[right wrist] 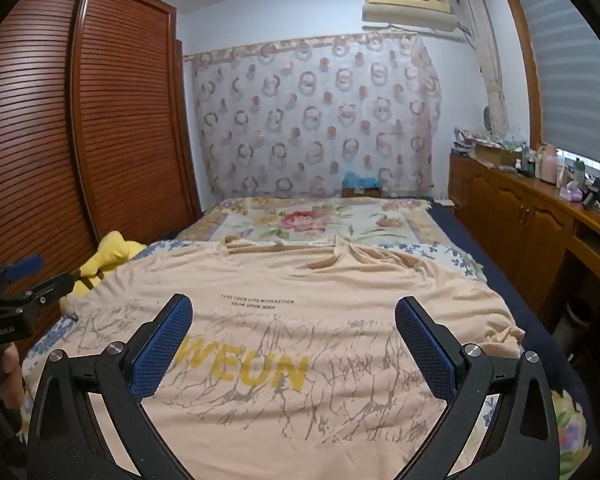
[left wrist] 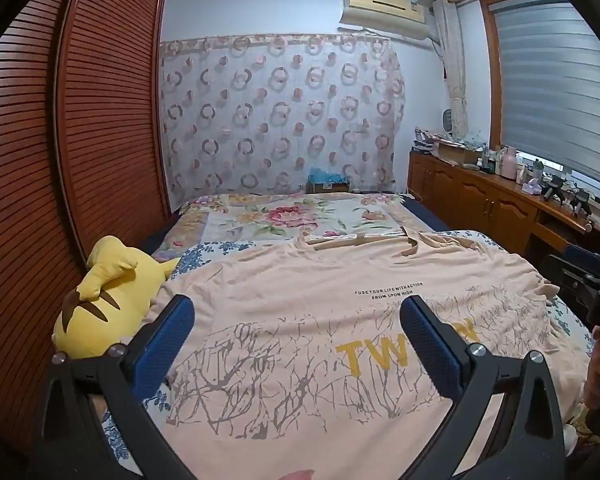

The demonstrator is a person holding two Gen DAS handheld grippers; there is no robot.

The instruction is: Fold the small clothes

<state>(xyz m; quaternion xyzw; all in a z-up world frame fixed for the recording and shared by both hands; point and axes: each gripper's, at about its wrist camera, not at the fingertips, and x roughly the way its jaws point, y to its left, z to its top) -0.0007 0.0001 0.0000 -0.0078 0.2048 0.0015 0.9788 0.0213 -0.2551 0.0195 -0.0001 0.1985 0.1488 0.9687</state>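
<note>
Left gripper [left wrist: 296,312] has its jaws spread wide with nothing between them, blue pads [left wrist: 162,346] hanging over the near half of the shirt [left wrist: 300,280], not pressing the cloth as far as the view lets me judge. Right gripper [right wrist: 294,312] matches it: jaws wide apart, holding nothing, poised above the shirt's yellow lettering [right wrist: 244,368]. The shirt is a peach tee lying flat, print side up, across the near part of the bed [left wrist: 260,216], collar at its far edge, hem toward the cameras, a grey branch pattern running over the chest and a small line of black text above the lettering. Its sleeve on the right is bunched and wrinkled. Each gripper shows at the edge of the other's view, so the two sit side by side at the near end of the shirt, a hand [right wrist: 4,364] visible on the left one's grip. Just off the shirt's left edge lies a yellow plush [left wrist: 100,308] with brown stripes, on the bed beside the wardrobe [left wrist: 40,160]. Beyond the shirt's collar is a floral cover [left wrist: 284,216], then a patterned curtain [left wrist: 280,112] on the far wall. Right of the shirt, past the bed's edge, runs a cluttered wooden cabinet [left wrist: 480,196] beneath a window blind [left wrist: 560,88].
</note>
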